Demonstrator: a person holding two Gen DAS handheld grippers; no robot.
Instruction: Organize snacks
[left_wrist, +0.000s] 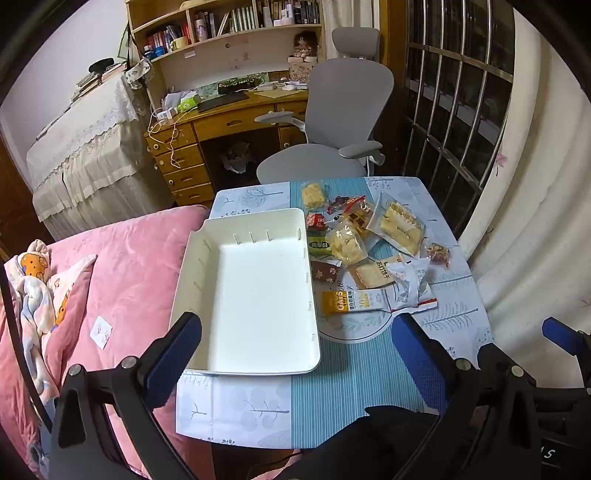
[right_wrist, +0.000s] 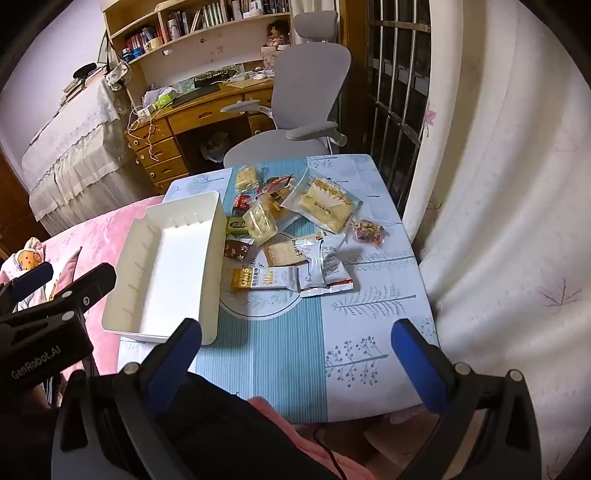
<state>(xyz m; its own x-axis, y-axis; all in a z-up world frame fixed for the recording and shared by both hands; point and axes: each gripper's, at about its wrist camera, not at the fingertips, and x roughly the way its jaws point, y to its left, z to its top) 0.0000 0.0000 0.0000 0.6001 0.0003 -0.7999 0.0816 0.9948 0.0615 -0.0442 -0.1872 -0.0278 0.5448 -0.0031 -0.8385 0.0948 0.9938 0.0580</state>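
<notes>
Table (left_wrist: 354, 373): both grippers hover, jaws spread, empty

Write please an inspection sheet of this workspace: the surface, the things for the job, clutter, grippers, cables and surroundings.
Surface: small table with a blue and white tree-print cloth.
Job's things: white tray, empty, on the table's left side; pile of snack packets beside it on the right; the oat bar packet lies nearest.
Clutter: nothing seen on the table besides these.
Grippers: left gripper open, holding nothing; right gripper open, holding nothing; both above the near table edge.
Cables: white cable hanging over the desk drawers; none seen on the table.
Surroundings: pink bedding at left, grey office chair, wooden desk with bookshelf, barred window, curtain.
</notes>
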